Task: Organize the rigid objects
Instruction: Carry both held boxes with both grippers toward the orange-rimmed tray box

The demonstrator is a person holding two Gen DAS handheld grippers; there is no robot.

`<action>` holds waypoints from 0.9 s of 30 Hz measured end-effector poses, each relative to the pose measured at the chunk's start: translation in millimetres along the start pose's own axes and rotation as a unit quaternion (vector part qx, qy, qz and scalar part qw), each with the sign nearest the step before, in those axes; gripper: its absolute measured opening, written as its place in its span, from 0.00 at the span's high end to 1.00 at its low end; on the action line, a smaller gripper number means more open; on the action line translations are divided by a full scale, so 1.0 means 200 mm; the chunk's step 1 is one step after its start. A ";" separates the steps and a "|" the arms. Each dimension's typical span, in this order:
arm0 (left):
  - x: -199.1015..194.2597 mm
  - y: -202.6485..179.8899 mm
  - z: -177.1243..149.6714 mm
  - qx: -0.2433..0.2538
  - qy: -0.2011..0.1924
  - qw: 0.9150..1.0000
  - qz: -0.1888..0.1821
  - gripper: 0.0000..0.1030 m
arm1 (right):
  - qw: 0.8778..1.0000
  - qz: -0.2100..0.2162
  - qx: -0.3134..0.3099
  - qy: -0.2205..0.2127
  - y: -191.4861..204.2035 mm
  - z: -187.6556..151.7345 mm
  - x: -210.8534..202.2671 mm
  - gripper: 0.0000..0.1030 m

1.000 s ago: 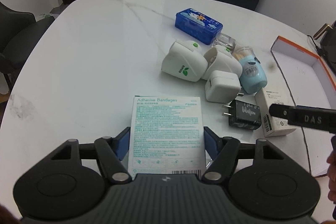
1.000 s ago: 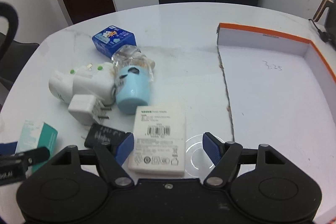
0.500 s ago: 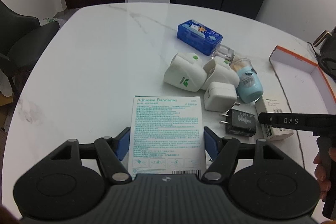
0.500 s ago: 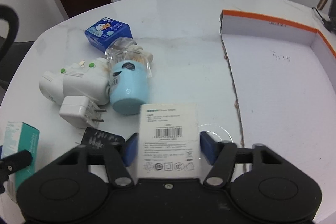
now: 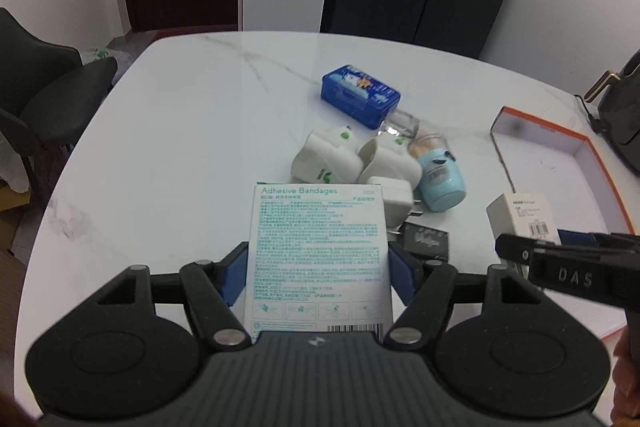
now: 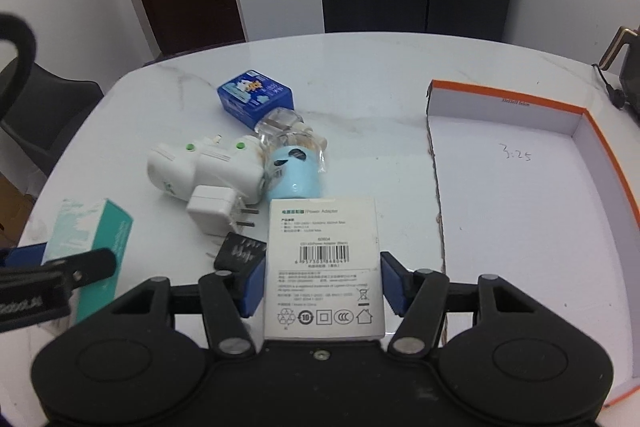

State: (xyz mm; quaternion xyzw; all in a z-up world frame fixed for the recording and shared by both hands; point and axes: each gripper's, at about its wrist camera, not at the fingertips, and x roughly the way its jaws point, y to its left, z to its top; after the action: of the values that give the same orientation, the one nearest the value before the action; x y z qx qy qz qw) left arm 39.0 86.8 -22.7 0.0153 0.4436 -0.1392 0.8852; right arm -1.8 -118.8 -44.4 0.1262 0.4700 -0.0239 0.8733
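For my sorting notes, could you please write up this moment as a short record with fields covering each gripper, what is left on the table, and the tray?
left gripper: shut on the adhesive bandages box, held clear of the table
right gripper: shut on the power adapter box, also lifted
loose pile on white table: blue tin, two white plug-in units, light blue jar, white charger, black charger
orange-edged tray: nothing inside, handwriting on its floor
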 end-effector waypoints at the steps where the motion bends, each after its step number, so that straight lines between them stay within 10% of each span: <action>1: -0.01 -0.01 0.00 0.000 0.000 1.000 0.001 0.30 | 1.000 0.001 0.000 0.000 0.00 0.00 -0.02 0.31; 27: -0.23 -0.40 -0.06 0.000 -0.026 1.000 0.002 0.30 | 1.000 0.011 -0.015 -0.014 -0.25 -0.05 -0.41 0.31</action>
State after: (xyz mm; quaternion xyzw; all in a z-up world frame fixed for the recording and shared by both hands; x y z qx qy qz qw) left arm -16.7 23.2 14.5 0.0125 0.4200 -0.1372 0.8970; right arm -64.8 -171.1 8.4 0.1180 0.4569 -0.0088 0.8816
